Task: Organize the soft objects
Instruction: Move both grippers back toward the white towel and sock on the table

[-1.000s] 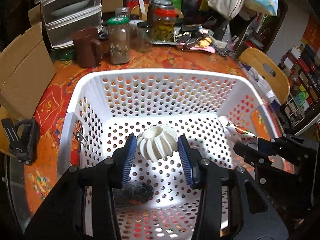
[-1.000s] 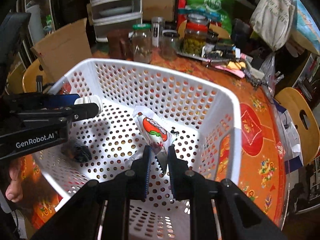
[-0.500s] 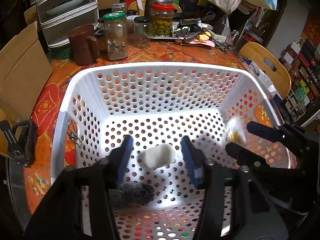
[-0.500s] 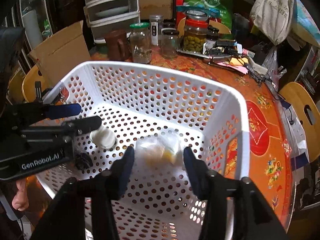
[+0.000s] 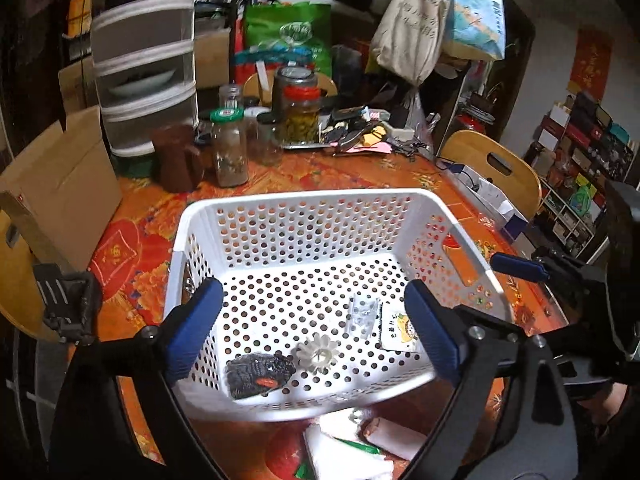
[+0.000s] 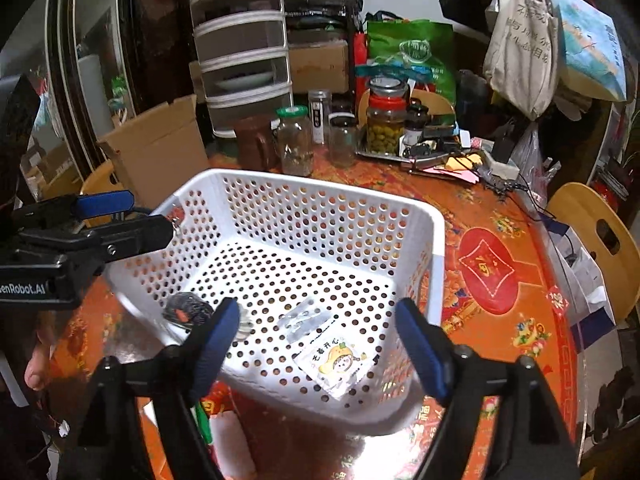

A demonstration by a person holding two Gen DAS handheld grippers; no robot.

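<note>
A white perforated basket (image 5: 304,200) (image 6: 320,196) stands on the orange patterned table. On its floor lie a white ribbed soft toy (image 5: 318,354) (image 6: 243,326), a black scrubby object with a red spot (image 5: 258,374) (image 6: 186,308), a cartoon-printed packet (image 5: 398,326) (image 6: 336,362) and a clear plastic piece (image 5: 362,314) (image 6: 306,320). My left gripper (image 5: 312,338) is open and empty above the basket's near side. My right gripper (image 6: 320,348) is open and empty above the packet. Each gripper shows in the other's view, the right one (image 5: 520,270) and the left one (image 6: 108,216).
Glass jars (image 5: 230,148) (image 6: 386,124), a brown mug (image 5: 176,160) and a drawer unit (image 6: 242,68) stand behind the basket. A cardboard box (image 5: 60,184) is at left. White and green items (image 5: 344,452) lie on the table before the basket. Wooden chairs (image 6: 596,240) stand at right.
Both grippers opened wide and pulled back upward. The white toy dropped from the left gripper and the packet from the right; both now lie on the basket floor.
</note>
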